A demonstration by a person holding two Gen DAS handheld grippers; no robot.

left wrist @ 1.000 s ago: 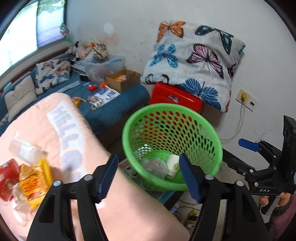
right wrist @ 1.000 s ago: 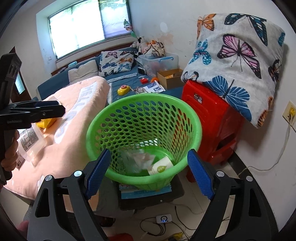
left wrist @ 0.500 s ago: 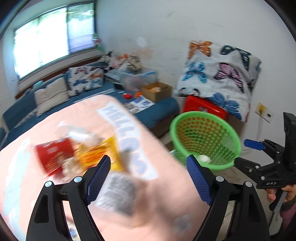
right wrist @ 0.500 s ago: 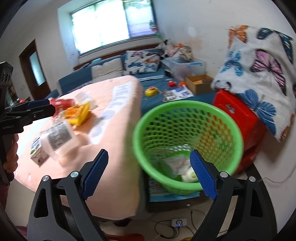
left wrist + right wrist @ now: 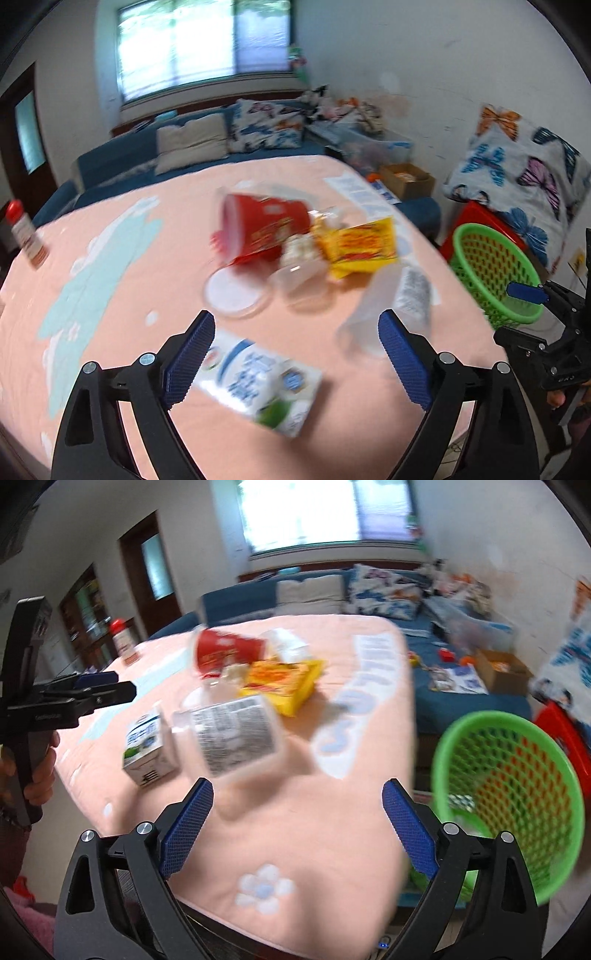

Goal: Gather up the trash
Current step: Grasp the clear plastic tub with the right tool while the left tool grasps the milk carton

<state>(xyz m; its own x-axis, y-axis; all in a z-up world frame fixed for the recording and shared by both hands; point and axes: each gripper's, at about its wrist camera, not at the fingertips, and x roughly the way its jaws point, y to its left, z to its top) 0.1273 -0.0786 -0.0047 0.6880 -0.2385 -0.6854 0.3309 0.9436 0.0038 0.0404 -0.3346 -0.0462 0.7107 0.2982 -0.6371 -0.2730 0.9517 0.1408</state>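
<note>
Milk carton (image 5: pixel 258 384) below left claw (image 5: pixel 295 354), untouched

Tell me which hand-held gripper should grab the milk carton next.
Left, probably. The left hand-held gripper has the milk carton right between its opening jaws, which hold nothing. The right hand-held gripper, also empty and opening, faces the clear jar instead.

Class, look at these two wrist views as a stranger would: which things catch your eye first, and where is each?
The eye lands first on the trash heaped mid-table on the pink cloth: a tipped red cup, a yellow snack packet and a milk carton nearer the camera. Next comes the bright green basket beside the table's right edge, in front of a red stool.
</note>
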